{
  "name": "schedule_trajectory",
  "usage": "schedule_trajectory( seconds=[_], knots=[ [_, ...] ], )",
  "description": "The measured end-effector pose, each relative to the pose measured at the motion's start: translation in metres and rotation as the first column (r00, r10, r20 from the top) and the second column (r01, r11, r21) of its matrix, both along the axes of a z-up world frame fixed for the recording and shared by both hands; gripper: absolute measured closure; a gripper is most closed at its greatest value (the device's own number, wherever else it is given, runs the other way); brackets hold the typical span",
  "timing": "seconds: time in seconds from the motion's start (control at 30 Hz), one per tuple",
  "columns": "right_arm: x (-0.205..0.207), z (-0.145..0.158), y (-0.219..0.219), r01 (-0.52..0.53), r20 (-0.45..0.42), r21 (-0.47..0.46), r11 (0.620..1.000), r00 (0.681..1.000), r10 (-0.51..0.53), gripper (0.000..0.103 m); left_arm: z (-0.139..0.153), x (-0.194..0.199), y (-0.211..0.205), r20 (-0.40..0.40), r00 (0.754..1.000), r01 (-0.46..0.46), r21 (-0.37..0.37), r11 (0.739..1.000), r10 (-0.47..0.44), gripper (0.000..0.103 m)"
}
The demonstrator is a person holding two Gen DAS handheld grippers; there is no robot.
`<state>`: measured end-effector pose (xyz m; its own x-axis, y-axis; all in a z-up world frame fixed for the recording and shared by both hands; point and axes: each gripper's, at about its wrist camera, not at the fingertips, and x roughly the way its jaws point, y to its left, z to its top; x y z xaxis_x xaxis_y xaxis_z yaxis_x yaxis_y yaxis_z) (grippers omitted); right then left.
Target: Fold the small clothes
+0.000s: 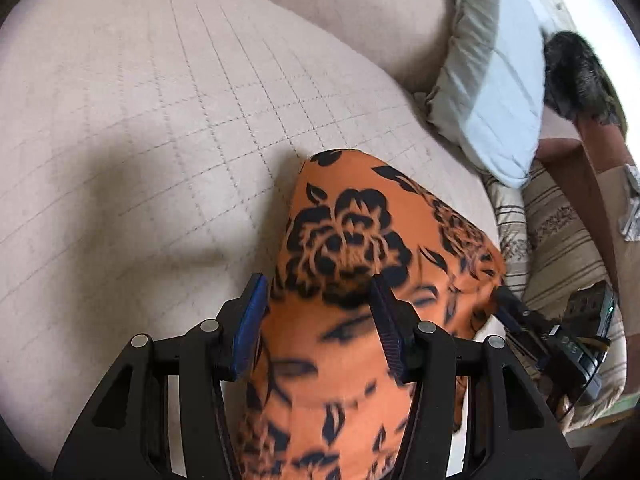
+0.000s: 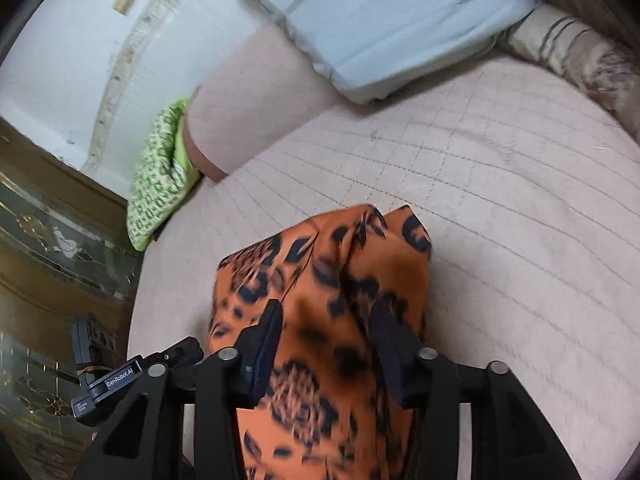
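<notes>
An orange garment with a black flower print (image 1: 360,240) lies on a pale quilted bed (image 1: 140,140). In the left wrist view it runs between the fingers of my left gripper (image 1: 316,296), which stand wide apart around the cloth. In the right wrist view the same garment (image 2: 332,280) runs between the fingers of my right gripper (image 2: 326,320), also wide apart. Neither gripper pinches the cloth. The right gripper (image 1: 520,312) shows at the garment's right edge in the left wrist view; the left gripper (image 2: 132,372) shows at lower left in the right wrist view.
A light blue pillow (image 1: 496,80) leans at the bed's head, also in the right wrist view (image 2: 380,20). A striped cushion (image 1: 552,232) and a dark furry thing (image 1: 576,72) lie to the right. A green patterned cloth (image 2: 160,176) sits at the bed's left edge.
</notes>
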<state>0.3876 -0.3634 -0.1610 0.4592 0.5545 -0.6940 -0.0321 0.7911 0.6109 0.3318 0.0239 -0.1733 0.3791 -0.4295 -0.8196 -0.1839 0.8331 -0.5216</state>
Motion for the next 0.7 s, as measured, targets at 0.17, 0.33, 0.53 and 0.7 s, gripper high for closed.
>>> schedule_trajectory(
  seconds=[0.17, 0.33, 0.53, 0.7],
  knots=[
    [0.013, -0.006, 0.01, 0.034, -0.058, -0.172, 0.985, 0.997, -0.045, 0.095, -0.017, 0.006, -0.008, -0.008, 1.0, 0.024, 0.03, 0.999, -0.024, 0.049],
    [0.036, -0.044, 0.015, 0.041, -0.126, -0.207, 0.978, 0.99, -0.068, 0.096, -0.018, 0.005, -0.003, -0.015, 1.0, 0.024, 0.025, 0.999, -0.023, 0.049],
    [0.009, -0.023, -0.019, 0.114, -0.092, 0.038, 0.993, 0.99, -0.11, 0.091, -0.005, 0.011, 0.014, 0.035, 0.999, -0.014, -0.033, 0.999, 0.015, 0.049],
    [0.016, -0.015, -0.025, 0.09, -0.051, 0.011, 0.996, 0.995, -0.09, 0.059, -0.01, 0.033, 0.003, 0.001, 1.0, -0.001, -0.067, 0.998, 0.001, 0.049]
  ],
)
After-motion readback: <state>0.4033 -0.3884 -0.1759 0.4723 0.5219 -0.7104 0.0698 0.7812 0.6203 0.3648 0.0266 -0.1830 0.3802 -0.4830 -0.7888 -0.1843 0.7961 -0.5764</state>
